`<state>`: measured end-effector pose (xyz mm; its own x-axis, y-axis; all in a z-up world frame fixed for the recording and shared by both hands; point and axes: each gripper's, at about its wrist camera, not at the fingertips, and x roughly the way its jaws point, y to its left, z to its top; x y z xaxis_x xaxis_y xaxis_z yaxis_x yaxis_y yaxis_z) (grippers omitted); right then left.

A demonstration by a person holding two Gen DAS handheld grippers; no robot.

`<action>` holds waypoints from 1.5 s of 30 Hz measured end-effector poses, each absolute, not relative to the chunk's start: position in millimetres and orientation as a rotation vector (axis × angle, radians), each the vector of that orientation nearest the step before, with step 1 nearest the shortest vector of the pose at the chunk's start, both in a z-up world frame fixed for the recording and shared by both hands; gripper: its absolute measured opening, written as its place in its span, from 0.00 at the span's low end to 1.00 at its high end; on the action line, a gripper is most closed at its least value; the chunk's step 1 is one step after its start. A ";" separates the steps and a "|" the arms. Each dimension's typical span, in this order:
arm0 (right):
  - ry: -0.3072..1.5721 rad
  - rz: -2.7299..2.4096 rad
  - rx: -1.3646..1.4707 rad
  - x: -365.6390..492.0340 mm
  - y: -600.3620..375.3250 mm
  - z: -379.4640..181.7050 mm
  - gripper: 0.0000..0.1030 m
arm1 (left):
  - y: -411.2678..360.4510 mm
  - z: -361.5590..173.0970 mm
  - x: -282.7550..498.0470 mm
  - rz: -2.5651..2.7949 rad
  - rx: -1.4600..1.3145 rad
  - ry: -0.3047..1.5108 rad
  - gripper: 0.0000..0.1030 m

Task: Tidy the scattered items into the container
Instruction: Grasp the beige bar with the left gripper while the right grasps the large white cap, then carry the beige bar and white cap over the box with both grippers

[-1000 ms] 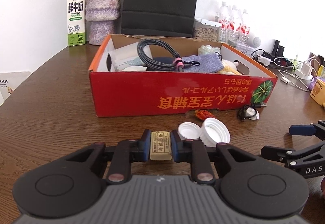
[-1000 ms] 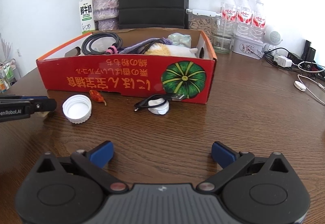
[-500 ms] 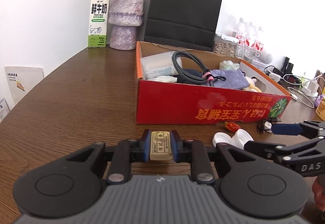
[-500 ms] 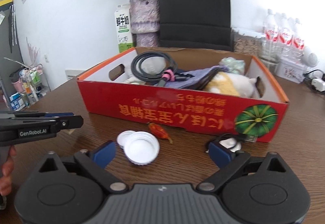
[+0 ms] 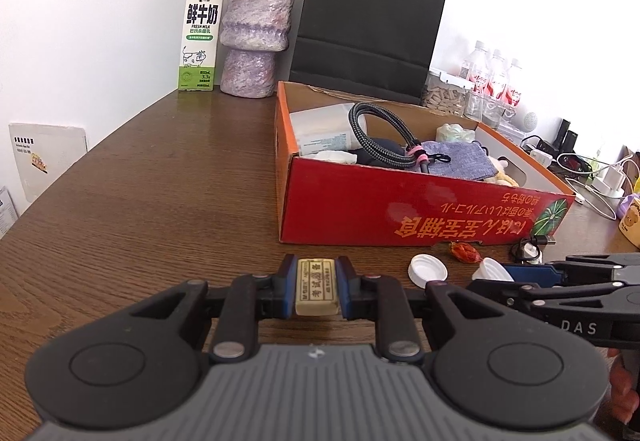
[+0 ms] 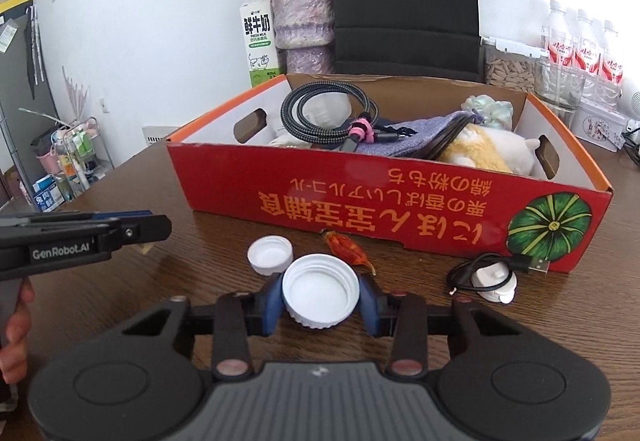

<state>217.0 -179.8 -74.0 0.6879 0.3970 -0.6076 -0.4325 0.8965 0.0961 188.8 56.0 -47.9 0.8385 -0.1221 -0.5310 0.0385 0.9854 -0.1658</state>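
a second ago the right gripper (image 6: 320, 299) stands with its jaws spread wide over bare table, the large white cap off to its left by the red cardboard box (image 6: 384, 209); now its jaws have just been closing, and the large white cap (image 6: 320, 291) sits between the blue pads, which touch its ribbed rim on both sides — open side up, just in front of the box's long printed wall. the left gripper (image 5: 317, 291) shows no change in its hold: its jaws stand narrow, clamped on a small cream eraser (image 5: 317, 287) with printed characters, as in the earlier frame, though the box has shifted rightward in its view.

relative to the box: a smaller white cap (image 6: 269, 255) lies on the wooden table (image 5: 160, 201) in front of the long wall, just beyond the held cap and to its left; a red-orange wrapped sweet (image 6: 347, 251) lies close against the foot of that wall; a white charger puck with a coiled black cable (image 6: 494, 277) lies before the corner bearing the green pumpkin print. inside the box rest a braided grey cable coil (image 6: 328, 117), a grey-blue fabric pouch (image 6: 420, 131) and a white-and-orange plush toy (image 6: 492, 151). behind the box stand a black paper bag (image 5: 368, 25), a purple vase (image 5: 256, 37) and a milk carton (image 5: 200, 37) — all well apart from both grippers.
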 end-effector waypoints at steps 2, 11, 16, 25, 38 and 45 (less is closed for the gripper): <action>0.652 0.456 -0.053 213.9 -185.1 -70.3 0.37 | 54.6 -46.4 188.0 -0.082 -0.146 0.564 0.21; 0.509 0.394 -0.040 210.7 -217.0 -31.6 0.37 | 44.7 -27.7 189.4 -0.095 -0.145 0.531 0.21; 0.450 0.354 -0.023 220.8 -235.0 -13.3 0.38 | 36.0 -10.0 195.4 -0.108 -0.141 0.495 0.21; 0.405 0.318 0.004 259.9 -252.9 0.2 0.38 | 17.0 23.0 221.2 -0.096 -0.108 0.425 0.21; 0.421 0.298 0.004 325.9 -264.6 -12.1 0.38 | -11.8 19.5 310.3 -0.100 -0.099 0.456 0.21; 0.469 0.305 -0.027 349.3 -263.2 -30.5 0.38 | -6.6 -2.2 345.3 -0.081 -0.091 0.515 0.21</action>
<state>349.3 -263.2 -30.5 0.8476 0.2830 -0.4489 -0.2952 0.9544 0.0442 345.3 -6.6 -2.2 0.8674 -0.1003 -0.4873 0.0545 0.9927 -0.1072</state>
